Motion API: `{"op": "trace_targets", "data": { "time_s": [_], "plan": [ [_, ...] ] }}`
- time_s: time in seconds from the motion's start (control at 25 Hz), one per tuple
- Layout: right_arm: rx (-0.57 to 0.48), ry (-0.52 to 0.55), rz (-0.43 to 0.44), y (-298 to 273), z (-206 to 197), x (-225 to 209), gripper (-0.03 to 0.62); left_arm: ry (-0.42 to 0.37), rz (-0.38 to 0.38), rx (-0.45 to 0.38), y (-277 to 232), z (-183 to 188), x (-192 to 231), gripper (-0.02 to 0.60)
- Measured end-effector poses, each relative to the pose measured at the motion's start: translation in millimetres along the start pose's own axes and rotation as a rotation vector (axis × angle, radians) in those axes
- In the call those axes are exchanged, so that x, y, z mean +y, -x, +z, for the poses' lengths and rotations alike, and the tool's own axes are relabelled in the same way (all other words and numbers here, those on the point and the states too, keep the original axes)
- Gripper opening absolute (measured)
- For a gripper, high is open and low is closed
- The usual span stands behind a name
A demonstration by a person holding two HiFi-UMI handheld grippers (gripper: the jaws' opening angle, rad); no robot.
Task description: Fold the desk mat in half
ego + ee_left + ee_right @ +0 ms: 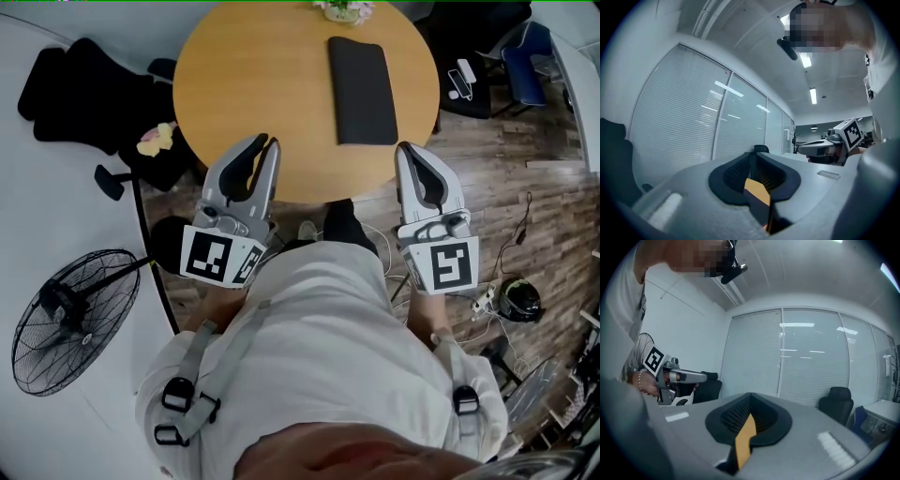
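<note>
A dark desk mat [362, 90] lies as a narrow rectangle on the right part of the round wooden table [253, 84]. My left gripper [266, 142] is held over the table's near edge, left of the mat, with its jaws together and nothing between them. At the near edge below the mat, my right gripper [405, 148] is likewise shut and empty. In the left gripper view my left gripper [752, 157] points at window blinds, with the right gripper [825, 147] off to the side. The right gripper view shows my right gripper [750, 397] closed and the left gripper [684, 377] beside it.
A small plant pot [345, 9] stands at the table's far edge. A black office chair [84, 89] with a yellow-pink item [157, 139] is at the left, a floor fan [70, 319] lower left. Cables and a power strip [487, 300] lie on the wooden floor, right.
</note>
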State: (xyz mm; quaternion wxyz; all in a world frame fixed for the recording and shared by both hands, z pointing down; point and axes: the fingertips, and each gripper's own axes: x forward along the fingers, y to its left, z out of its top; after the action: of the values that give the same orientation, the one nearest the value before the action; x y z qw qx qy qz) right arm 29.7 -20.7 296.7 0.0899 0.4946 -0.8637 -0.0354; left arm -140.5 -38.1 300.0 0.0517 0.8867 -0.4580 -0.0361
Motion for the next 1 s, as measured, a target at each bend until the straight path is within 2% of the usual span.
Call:
{"op": "trace_targets", "data": {
  "time_s": [0.28,1.0],
  "plan": [
    [0.014,-0.014,-0.018,1.0,0.8,7.9,0.003,-0.023,0.017,-0.016,8.9,2.1,3.2,0.037],
    [0.016,0.023,-0.02,4.6,3.9,3.4,0.003,-0.01,0.013,-0.026,4.9,5.8,-2.1,0.029]
  ]
}}
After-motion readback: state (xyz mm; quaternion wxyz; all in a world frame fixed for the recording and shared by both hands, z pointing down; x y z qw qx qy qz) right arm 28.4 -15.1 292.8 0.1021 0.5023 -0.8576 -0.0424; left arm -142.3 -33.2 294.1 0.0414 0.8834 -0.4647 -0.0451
